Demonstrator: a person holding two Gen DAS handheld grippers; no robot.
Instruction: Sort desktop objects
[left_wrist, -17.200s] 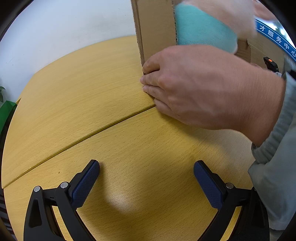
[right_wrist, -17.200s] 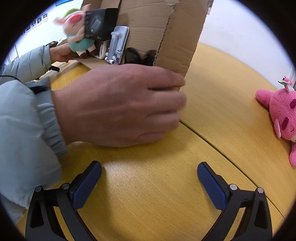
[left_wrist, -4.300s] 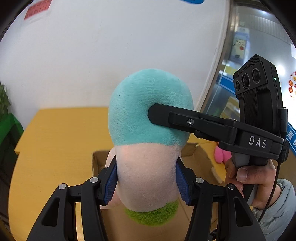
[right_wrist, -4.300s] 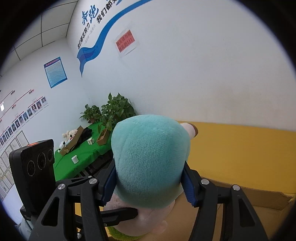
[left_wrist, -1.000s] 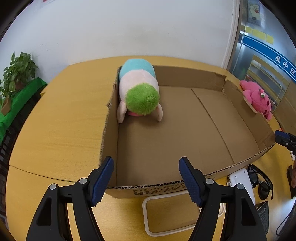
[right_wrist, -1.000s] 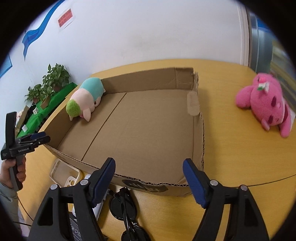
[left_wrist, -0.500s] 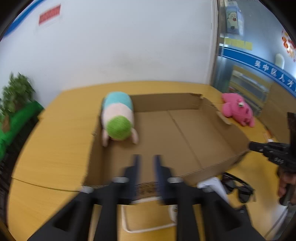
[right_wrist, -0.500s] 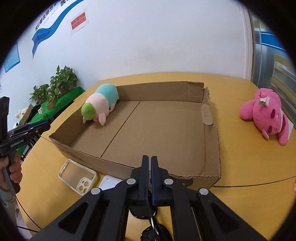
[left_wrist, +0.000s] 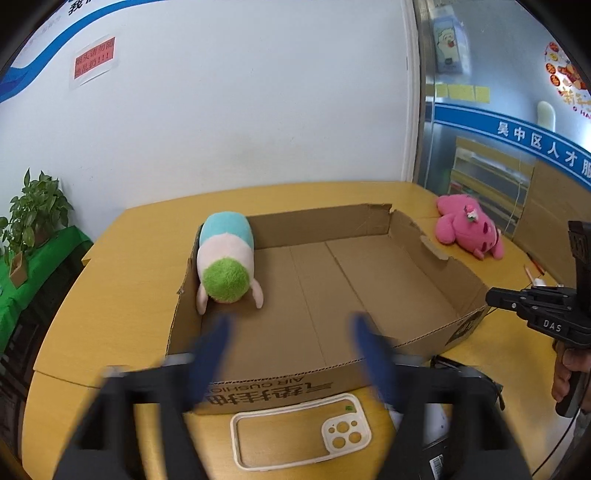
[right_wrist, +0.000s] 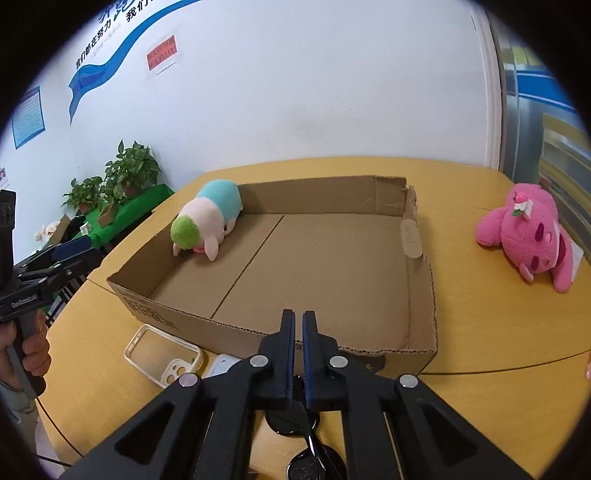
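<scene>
A shallow cardboard box (left_wrist: 317, 218) (right_wrist: 321, 192) lies open on the yellow table. A plush toy with a green head and a teal and pink body (left_wrist: 225, 266) (right_wrist: 207, 221) rests in its far left corner. A pink plush (left_wrist: 465, 229) (right_wrist: 528, 236) lies on the table right of the box. My left gripper (left_wrist: 290, 350) hovers over the box's near wall, blurred; its jaws are opening with nothing between them. My right gripper (right_wrist: 298, 317) is shut and empty above the near wall. Black sunglasses (right_wrist: 295, 417) lie under it.
A clear phone case (left_wrist: 299, 435) (right_wrist: 164, 354) and a white item (right_wrist: 223, 363) lie on the table in front of the box. A hand (right_wrist: 33, 350) holds the left gripper's handle at the far left. Potted plants (right_wrist: 125, 177) stand beyond the table.
Both grippers closed from wide open and drew back and up from the box. The left one's jaws, together half a second ago, now stand apart. The right stays shut.
</scene>
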